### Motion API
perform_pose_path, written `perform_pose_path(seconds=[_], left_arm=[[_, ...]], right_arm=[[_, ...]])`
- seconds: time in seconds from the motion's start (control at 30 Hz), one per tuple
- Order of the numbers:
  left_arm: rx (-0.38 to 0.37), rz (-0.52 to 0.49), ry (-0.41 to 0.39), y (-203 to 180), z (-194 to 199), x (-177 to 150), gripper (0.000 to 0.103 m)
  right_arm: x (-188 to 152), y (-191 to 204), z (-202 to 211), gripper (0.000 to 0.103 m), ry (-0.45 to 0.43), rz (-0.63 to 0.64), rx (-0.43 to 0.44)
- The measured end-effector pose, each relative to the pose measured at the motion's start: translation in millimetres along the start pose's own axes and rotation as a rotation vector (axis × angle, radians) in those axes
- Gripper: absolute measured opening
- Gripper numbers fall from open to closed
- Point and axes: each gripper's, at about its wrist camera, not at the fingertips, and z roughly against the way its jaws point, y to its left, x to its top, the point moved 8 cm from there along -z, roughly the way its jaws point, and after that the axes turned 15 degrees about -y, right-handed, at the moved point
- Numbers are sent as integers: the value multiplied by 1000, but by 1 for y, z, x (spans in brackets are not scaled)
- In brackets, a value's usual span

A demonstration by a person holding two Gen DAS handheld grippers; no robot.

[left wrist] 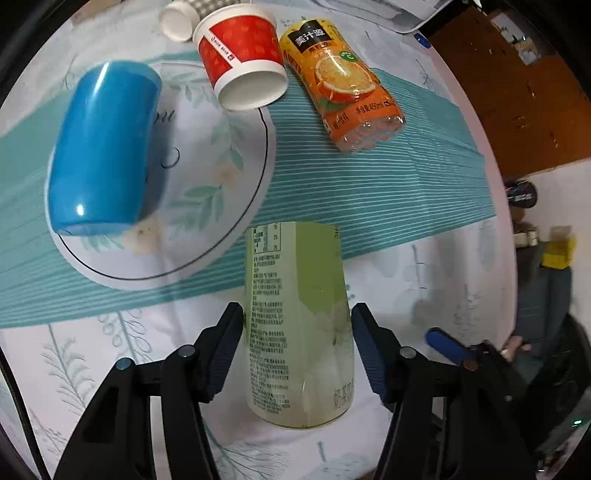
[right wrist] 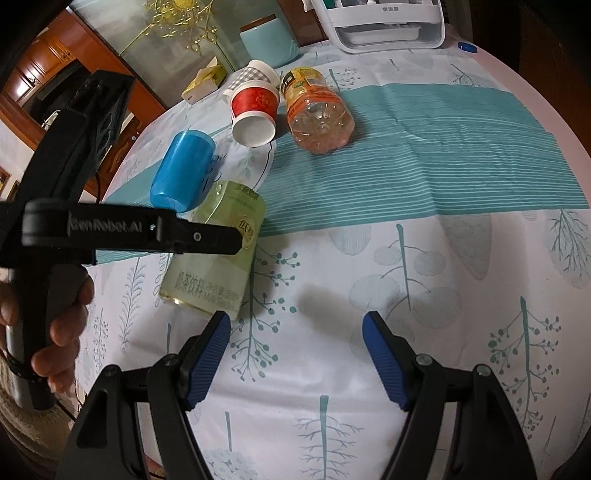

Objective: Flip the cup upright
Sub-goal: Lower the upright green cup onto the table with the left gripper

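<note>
A pale green printed cup [left wrist: 295, 325] lies on its side on the tablecloth, its base toward the camera. My left gripper [left wrist: 297, 314] is open, one finger on each side of the cup, with small gaps to it. In the right wrist view the green cup [right wrist: 218, 254] lies under the left gripper's black finger [right wrist: 207, 236]. My right gripper [right wrist: 295, 323] is open and empty over the cloth, to the right of the cup. A blue cup [left wrist: 103, 147] and a red paper cup [left wrist: 243, 62] also lie on their sides.
An orange juice bottle [left wrist: 343, 92] lies on the teal striped runner [left wrist: 369, 192]. A grey checked cup [right wrist: 255, 75] lies behind the red cup. A white round mat [left wrist: 207, 206] is under the blue cup. A white appliance [right wrist: 384, 26] and a teal jar [right wrist: 269, 40] stand at the far edge.
</note>
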Motion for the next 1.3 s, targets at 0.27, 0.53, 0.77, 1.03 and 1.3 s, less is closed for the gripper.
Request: perform_pose_path(seconds=[0.27,0.53,0.77,1.03,1.3], left_arm=[[-33,-56,-342,-2,53,5,58],[40,-224,-739,8,75,-31,57],[73,-326,-861,0,76,-58,55],[68,-298,-835,4,84,-79,55],[109,-329,-796,1,87,-105,57]], right_arm=[[0,-2,0,75,4,-1,-4],[-7,-5,-1,75,12,12,-21],[-10,-6,4,75,-3,31,-35],[-16,-3,7,75,-5,41,-37],[-21,7,8,75,-10,79,-33]])
